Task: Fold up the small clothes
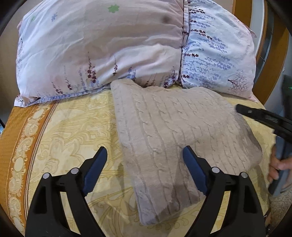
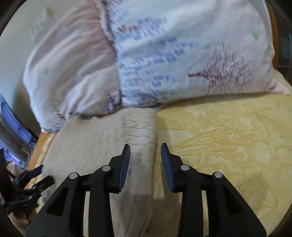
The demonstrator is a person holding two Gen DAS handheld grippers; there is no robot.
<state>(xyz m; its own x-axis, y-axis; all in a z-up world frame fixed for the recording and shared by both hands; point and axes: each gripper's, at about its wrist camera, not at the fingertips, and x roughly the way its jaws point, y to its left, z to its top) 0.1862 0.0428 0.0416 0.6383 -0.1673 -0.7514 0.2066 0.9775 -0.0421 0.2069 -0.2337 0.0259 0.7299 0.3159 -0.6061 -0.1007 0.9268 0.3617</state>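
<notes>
A beige cable-knit garment (image 1: 175, 133) lies folded into a rough rectangle on the yellow patterned bedspread (image 1: 73, 127). My left gripper (image 1: 145, 153) is open and empty, hovering over the garment's near left edge. The garment also shows in the right wrist view (image 2: 102, 142). My right gripper (image 2: 145, 151) is open and empty, its jaws either side of the garment's right edge. The right gripper's finger (image 1: 262, 116) enters the left wrist view at the right. The left gripper (image 2: 32, 180) shows at the lower left of the right wrist view.
Two floral pillows (image 1: 102, 45) (image 1: 219, 51) stand against the wooden headboard (image 1: 244, 11) just behind the garment. The bedspread has an orange border (image 1: 16, 145) at the left edge. A hand (image 1: 277, 164) holds the right tool at the bed's right side.
</notes>
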